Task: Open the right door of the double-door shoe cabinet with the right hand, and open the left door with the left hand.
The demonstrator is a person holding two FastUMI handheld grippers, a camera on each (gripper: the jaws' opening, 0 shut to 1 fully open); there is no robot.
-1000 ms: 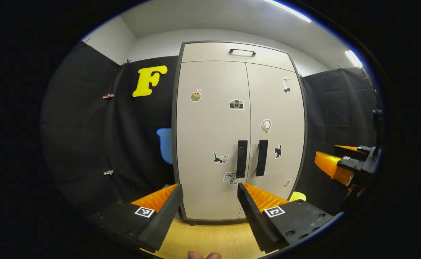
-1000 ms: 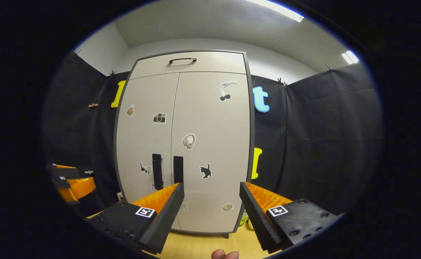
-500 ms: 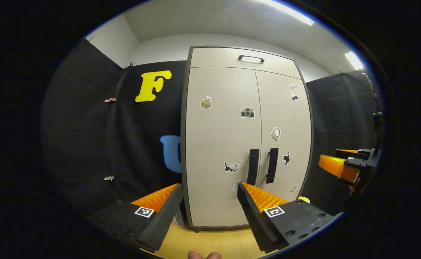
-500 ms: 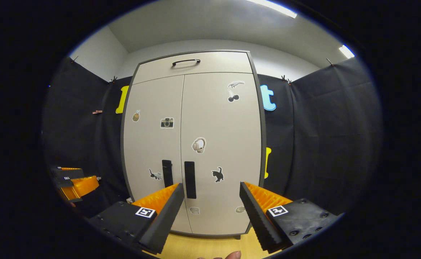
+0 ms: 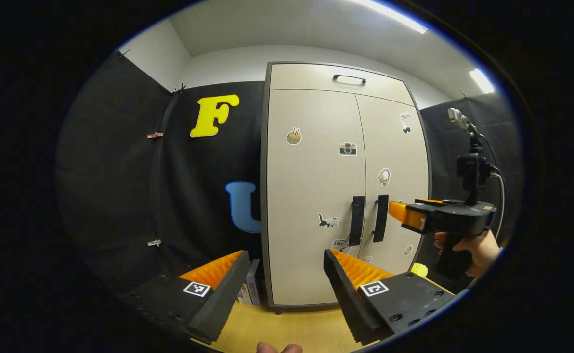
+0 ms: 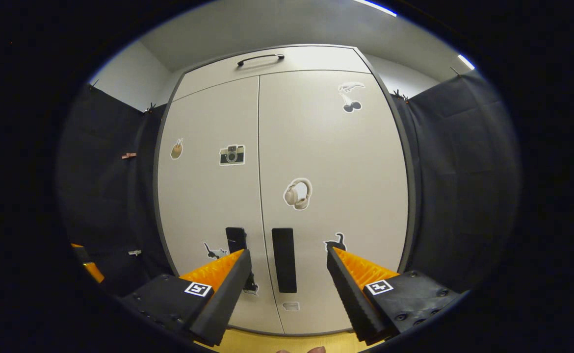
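Black-cloth booth, shoe cabinet [image 6: 287, 186] dead ahead with both doors closed.

Right gripper [image 6: 287, 284] spread wide, right door handle [image 6: 284, 260] at 12 o'clock between its fingers, not touching; left gripper [image 5: 284, 289] released too, left door handle [image 5: 356, 220] around 1 o'clock.

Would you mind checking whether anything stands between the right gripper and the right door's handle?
Nothing visible does: the right gripper is open, and the right door handle lies straight ahead between its fingers, not yet touched.
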